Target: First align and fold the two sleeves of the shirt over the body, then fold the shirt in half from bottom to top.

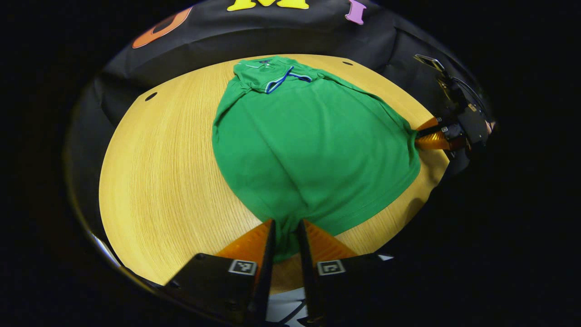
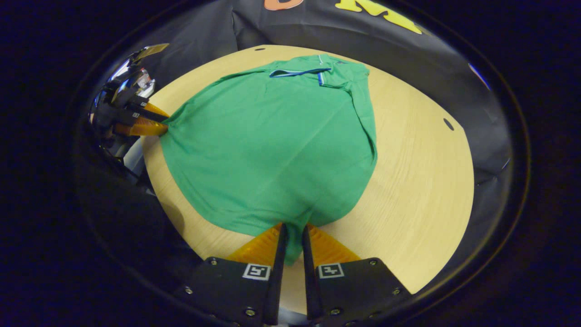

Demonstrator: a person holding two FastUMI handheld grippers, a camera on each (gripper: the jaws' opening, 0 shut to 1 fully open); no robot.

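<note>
No readable txt, brand or nr anywhere. Only signs: sq. black-and-white coded markers, one on each finger mount of the left gripper (image 1: 286, 227) and of the right gripper (image 2: 292, 229), pattern only, no letters. Shirt (image 1: 308, 145) has a small dark neck tag near the desk's (image 1: 159, 190) far edge, too small to read.

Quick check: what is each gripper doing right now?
Left gripper: jaws closed on the green shirt hem.
Right gripper: jaws closed on the hem too.
</note>
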